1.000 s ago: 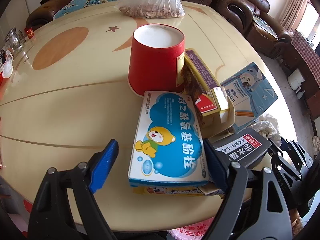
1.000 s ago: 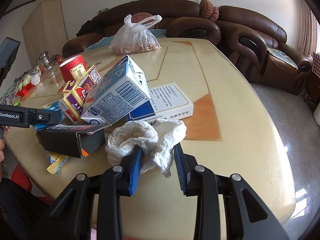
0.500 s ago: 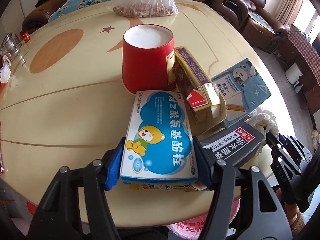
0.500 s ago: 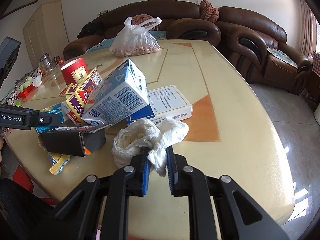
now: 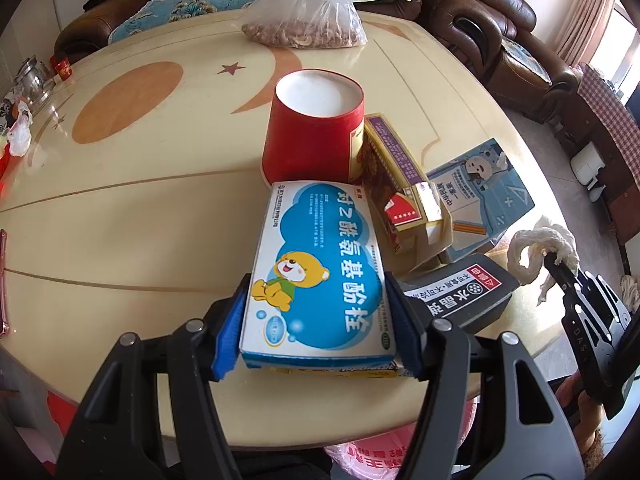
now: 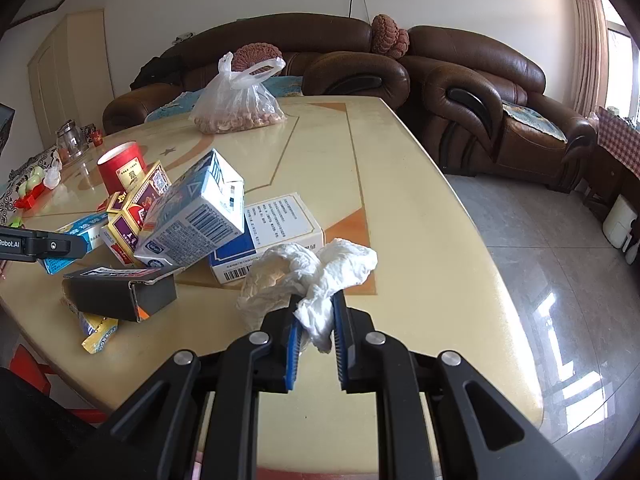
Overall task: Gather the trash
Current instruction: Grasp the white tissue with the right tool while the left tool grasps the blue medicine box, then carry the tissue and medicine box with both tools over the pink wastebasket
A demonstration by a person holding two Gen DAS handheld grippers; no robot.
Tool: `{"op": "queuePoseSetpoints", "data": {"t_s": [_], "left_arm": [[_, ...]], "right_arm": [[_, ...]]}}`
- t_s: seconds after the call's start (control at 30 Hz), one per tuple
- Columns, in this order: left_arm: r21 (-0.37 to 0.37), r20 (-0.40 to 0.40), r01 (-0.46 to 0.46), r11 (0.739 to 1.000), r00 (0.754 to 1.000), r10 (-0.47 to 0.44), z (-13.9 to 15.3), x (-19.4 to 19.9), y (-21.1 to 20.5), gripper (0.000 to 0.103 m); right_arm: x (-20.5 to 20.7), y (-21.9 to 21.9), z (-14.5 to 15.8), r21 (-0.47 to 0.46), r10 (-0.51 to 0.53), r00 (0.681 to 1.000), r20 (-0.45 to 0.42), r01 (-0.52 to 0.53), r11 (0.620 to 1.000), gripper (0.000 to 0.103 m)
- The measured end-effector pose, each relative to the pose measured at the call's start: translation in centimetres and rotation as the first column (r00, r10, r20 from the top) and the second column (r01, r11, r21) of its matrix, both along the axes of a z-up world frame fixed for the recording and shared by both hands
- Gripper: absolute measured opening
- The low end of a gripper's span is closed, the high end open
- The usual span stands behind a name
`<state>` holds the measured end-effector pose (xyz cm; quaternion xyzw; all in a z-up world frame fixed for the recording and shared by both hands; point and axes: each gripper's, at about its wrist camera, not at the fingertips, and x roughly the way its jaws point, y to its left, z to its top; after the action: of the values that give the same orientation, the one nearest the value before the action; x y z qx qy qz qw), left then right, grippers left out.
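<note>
My left gripper (image 5: 316, 316) is shut on a blue and white medicine box with a cartoon bear (image 5: 320, 276), near the table's front edge. My right gripper (image 6: 316, 316) is shut on a crumpled white tissue (image 6: 308, 276) and holds it a little above the table; it also shows in the left wrist view (image 5: 540, 248). The box also shows at the left in the right wrist view (image 6: 80, 232). Other trash lies in a pile: a red paper cup (image 5: 316, 128), a purple and yellow box (image 5: 396, 184), a black box (image 5: 460, 296), a blue and white carton (image 6: 196, 216).
A plastic bag of nuts (image 5: 308, 24) sits at the far side of the round cream table (image 5: 120, 200). A white box (image 6: 280, 220) lies under the carton. A pink bag (image 5: 372, 456) shows below the table edge. Brown sofas (image 6: 480, 92) stand behind.
My left gripper's jaws closed from wide open onto the bear box. My right gripper closed on the tissue and lifted it slightly.
</note>
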<state>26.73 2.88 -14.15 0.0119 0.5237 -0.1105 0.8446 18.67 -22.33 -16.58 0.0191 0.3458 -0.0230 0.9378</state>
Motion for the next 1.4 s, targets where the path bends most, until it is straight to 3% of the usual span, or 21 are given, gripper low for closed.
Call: {"op": "queuePoseSetpoints", "data": {"t_s": [0.6, 0.93, 1.4], "left_arm": [[-0.005, 0.104, -0.031, 1.0, 0.994, 0.031, 4.9, -4.4, 1.4, 0.062], [-0.01, 0.155, -0.014, 1.0, 0.988, 0.016, 7.8, -9.1, 1.6, 0.062], [0.001, 0.187, 0.045, 0.999, 0.981, -0.045, 9.5, -14.9, 0.9, 0.062]], "right_arm": [[-3.7, 1.2, 6.3, -0.057, 0.021, 0.995, 0.102, -0.015, 0.998, 0.015], [-7.6, 1.9, 9.5, -0.054, 0.034, 0.99, 0.137, -0.027, 0.998, 0.015], [-14.0, 3.4, 12.2, -0.029, 0.069, 0.984, 0.161, -0.066, 0.997, 0.015]]}}
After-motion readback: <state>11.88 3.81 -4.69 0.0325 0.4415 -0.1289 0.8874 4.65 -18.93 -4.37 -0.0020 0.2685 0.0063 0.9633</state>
